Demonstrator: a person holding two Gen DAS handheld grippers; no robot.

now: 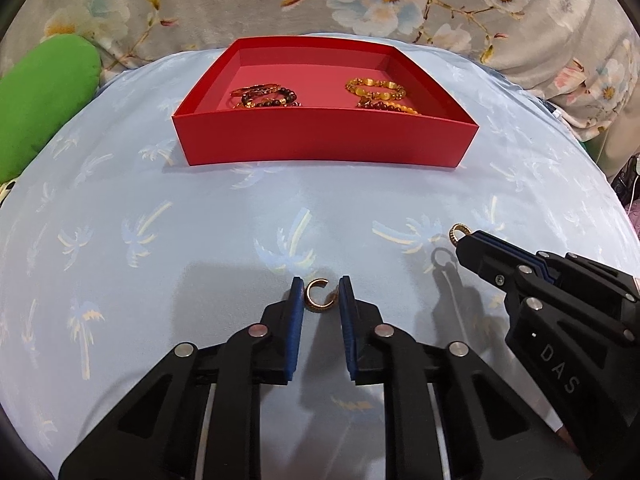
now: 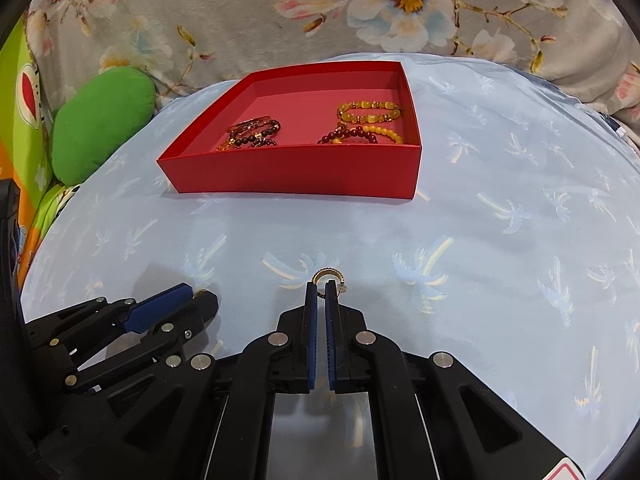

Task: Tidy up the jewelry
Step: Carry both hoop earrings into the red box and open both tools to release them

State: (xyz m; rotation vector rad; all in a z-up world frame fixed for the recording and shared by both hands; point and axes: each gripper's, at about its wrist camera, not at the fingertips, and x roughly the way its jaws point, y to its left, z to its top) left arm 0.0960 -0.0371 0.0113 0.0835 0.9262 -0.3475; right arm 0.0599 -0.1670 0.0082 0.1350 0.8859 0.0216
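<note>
A red tray (image 1: 324, 140) (image 2: 288, 170) sits on the pale blue palm-print cloth and holds dark bead bracelets (image 1: 266, 96) (image 2: 252, 134) on its left and yellow bead bracelets (image 1: 376, 88) (image 2: 370, 112) on its right. My left gripper (image 1: 320, 290) is open, its fingers on either side of a gold open ring (image 1: 316, 298) lying on the cloth. My right gripper (image 2: 321, 290) is shut on a second gold ring (image 2: 326, 275), which also shows in the left wrist view (image 1: 460, 234), held just above the cloth. The left gripper shows at lower left in the right wrist view (image 2: 196, 298).
A green cushion (image 1: 44, 92) (image 2: 100, 124) lies left of the tray. A grey floral blanket (image 1: 320, 0) (image 2: 360, 8) rises behind the tray. The blue cloth (image 1: 200, 220) stretches between tray and grippers.
</note>
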